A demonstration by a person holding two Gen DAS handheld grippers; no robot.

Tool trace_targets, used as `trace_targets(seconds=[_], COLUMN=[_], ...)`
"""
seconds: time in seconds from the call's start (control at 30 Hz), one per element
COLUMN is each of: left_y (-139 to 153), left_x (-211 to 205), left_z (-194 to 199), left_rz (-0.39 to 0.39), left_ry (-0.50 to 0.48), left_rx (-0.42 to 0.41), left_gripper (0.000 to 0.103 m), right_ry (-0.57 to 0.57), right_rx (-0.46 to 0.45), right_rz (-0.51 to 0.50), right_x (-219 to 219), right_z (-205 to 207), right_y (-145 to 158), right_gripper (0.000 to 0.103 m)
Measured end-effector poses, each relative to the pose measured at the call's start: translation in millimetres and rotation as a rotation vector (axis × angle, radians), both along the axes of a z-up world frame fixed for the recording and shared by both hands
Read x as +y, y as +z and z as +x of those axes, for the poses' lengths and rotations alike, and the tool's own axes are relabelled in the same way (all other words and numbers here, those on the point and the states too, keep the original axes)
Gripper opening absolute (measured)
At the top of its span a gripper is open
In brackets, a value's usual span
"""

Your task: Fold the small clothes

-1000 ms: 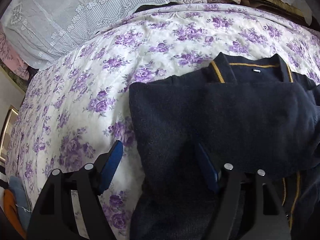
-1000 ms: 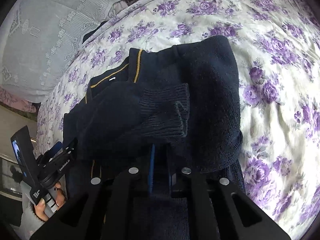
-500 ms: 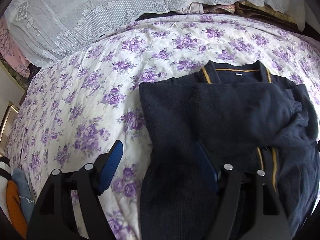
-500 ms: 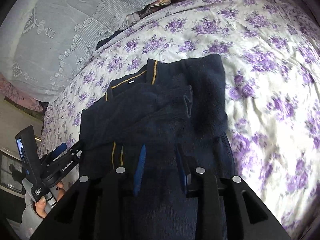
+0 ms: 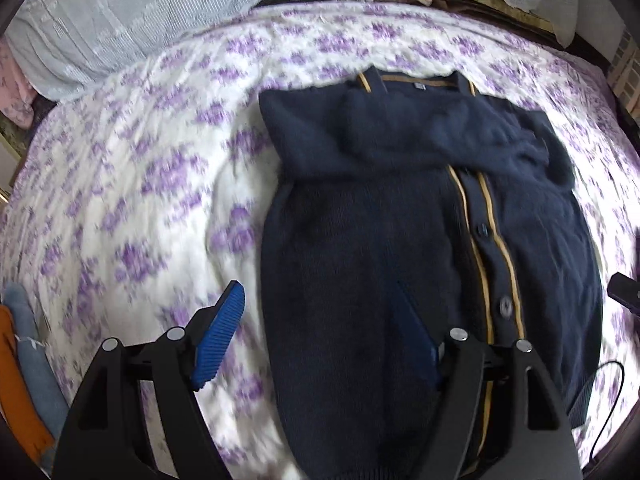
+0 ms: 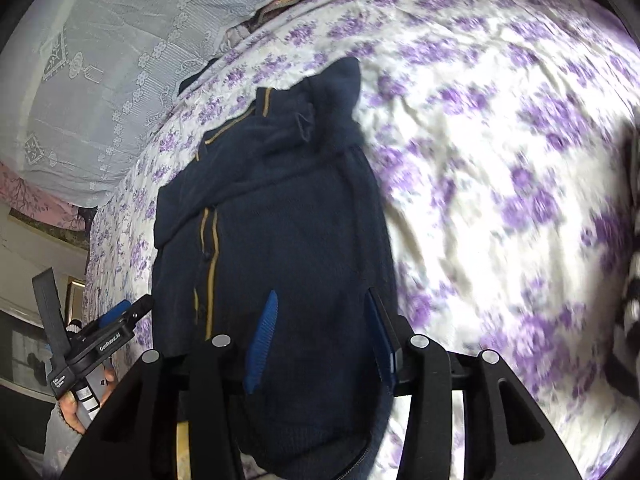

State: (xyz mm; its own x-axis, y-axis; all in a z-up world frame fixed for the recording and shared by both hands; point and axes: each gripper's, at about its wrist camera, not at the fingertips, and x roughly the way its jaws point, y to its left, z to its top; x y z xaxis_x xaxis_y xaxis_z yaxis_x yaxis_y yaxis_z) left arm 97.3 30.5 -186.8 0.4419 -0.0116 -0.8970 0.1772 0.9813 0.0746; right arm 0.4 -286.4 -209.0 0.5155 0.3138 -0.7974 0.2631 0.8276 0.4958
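A navy knit cardigan (image 5: 360,240) with gold trim lies flat on the floral bedspread (image 5: 152,184), collar at the far end. Both sleeves are folded across its chest, the cuffs (image 6: 306,122) near its right shoulder. My left gripper (image 5: 320,320) hangs open over the cardigan's left edge, one blue pad over the bedspread, the other over the knit. My right gripper (image 6: 322,332) hovers above the cardigan (image 6: 288,240) near its right side; its jaws are opening and nothing is pinched between them. The left gripper (image 6: 116,318) also shows at the left, held by a hand.
A white lace cover (image 5: 160,20) lies over the heap at the bed's far end. Orange and grey-blue cloth (image 5: 24,368) lies at the near left edge. A black-and-white striped item (image 6: 632,292) sits at the far right. A thin cable (image 5: 608,400) loops near the cardigan's hem.
The right gripper let go of the dark knit and opened. Both grippers drew back toward the hem, so more of the cardigan's buttoned front shows.
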Motion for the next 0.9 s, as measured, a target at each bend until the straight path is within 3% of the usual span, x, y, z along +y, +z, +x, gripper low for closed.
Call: trace_targets(seconds=[0.27, 0.5, 0.63, 0.73, 0.8, 0.83, 0.9], left_y=[-31.3, -44.7, -49.3, -48.2, -42.7, -39.1, -32.5], left_x=[7.1, 20.8, 21.3, 12.5, 7.7, 5.8, 6.0], left_z=[-34.5, -54.5, -55.1, -52.3, -52.5, -53.1, -53.2], left_rz=[-0.010, -0.106, -0.153, -0.182, -0.208, -0.207, -0.222], left_ry=[-0.047, -0.057, -0.073, -0.115, -0.151, -0.160, -0.159], left_rx=[0.110, 0.196, 0.199, 0.186, 0.174, 0.161, 0.138], left_gripper=[0.073, 0.074, 0.073, 0.056, 0.014, 0.011, 0.008], right_ry=[0.013, 0.040, 0.063, 0.083, 0.100, 0.108, 0.102], right_rx=[0.050, 0.065, 0.056, 0.046, 0.025, 0.002, -0.032], right_rz=[0.021, 0.043, 0.066, 0.059, 0.067, 0.081, 0.075], right_x=[-2.7, 4.4, 9.5, 14.5, 17.6, 19.3, 20.0], right_z=[-27.9, -47.1, -51.8, -48.7, -48.4, -50.2, -52.5], right_y=[-24.0, -37.4, -39.4, -38.7, -35.5, -32.7, -26.2], right_gripper=[0.045, 0.046, 0.050, 0.053, 0.042, 0.026, 0.013])
